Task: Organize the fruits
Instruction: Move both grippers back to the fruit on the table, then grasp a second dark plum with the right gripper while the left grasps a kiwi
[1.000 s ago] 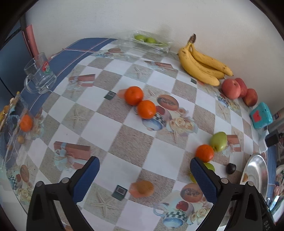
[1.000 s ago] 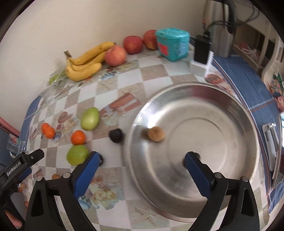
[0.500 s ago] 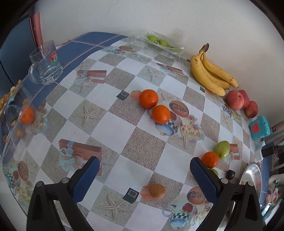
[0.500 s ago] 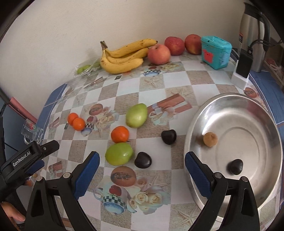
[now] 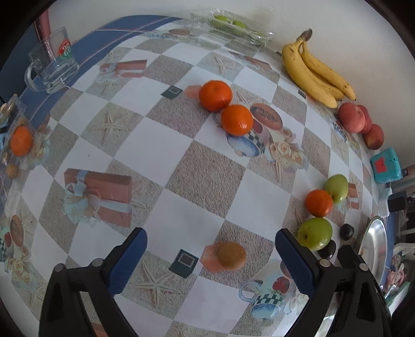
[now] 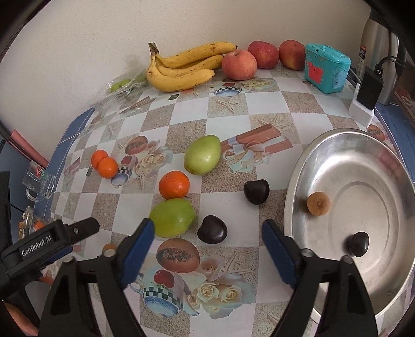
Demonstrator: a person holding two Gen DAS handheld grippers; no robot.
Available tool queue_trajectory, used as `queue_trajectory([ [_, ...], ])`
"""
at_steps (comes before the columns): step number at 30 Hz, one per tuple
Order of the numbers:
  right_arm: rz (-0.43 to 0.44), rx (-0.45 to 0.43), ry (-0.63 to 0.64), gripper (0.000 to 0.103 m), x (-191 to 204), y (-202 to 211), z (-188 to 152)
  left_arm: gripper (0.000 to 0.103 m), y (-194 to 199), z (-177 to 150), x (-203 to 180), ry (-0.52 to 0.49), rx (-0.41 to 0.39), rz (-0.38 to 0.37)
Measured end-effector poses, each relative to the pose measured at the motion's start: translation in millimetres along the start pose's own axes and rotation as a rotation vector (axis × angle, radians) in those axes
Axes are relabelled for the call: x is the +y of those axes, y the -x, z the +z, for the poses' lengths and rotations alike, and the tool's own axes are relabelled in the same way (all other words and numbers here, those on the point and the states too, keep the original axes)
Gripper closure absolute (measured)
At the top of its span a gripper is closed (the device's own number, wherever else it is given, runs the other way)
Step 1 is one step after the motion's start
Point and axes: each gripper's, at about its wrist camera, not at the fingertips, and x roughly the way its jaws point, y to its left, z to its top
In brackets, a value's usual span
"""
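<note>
My left gripper (image 5: 211, 255) is open and empty, with a small brown fruit (image 5: 231, 255) on the table between its fingers. My right gripper (image 6: 207, 246) is open and empty, just above a dark plum (image 6: 212, 229). A second dark plum (image 6: 256, 191) lies beyond it. Two green fruits (image 6: 172, 217) (image 6: 202, 154) and an orange (image 6: 173, 184) sit close by. The steel bowl (image 6: 293, 186) at the right holds a brown fruit (image 6: 318, 203) and a dark plum (image 6: 358, 243). Two oranges (image 5: 225, 107) lie mid-table.
Bananas (image 6: 185, 67) and three apples (image 6: 238, 64) line the wall, beside a teal box (image 6: 326, 68), a charger (image 6: 369, 89) and a kettle (image 6: 378, 44). A glass mug (image 5: 53, 68) stands at the far left, near a plastic bag with green fruit (image 5: 230, 24).
Both grippers moved. The right one swung left from over the bowl to over the dark plum on the table. The left one drew closer around the small brown fruit.
</note>
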Motion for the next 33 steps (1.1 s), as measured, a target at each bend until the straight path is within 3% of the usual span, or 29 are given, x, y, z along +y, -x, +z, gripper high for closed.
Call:
queue_trajectory([
  [7,-0.005,0.029,-0.004,0.041,-1.6,-10.0,0.2,0.035,-8.3,-7.8,-5.5,-0.007,0.061,-0.036],
  [9,-0.006,0.041,-0.002,0.045,-2.1,-13.8,-0.1,0.049,-11.4,-9.7,-5.8,-0.003,0.080,-0.048],
  [17,0.004,0.069,-0.015,0.058,-4.7,-23.7,1.0,0.074,-16.8,-12.7,-11.1,-0.011,0.109,-0.069],
  [33,0.010,0.108,-0.022,0.063,-5.2,-33.6,-1.7,0.075,-7.4,-5.2,-15.0,-0.005,0.055,-0.104],
])
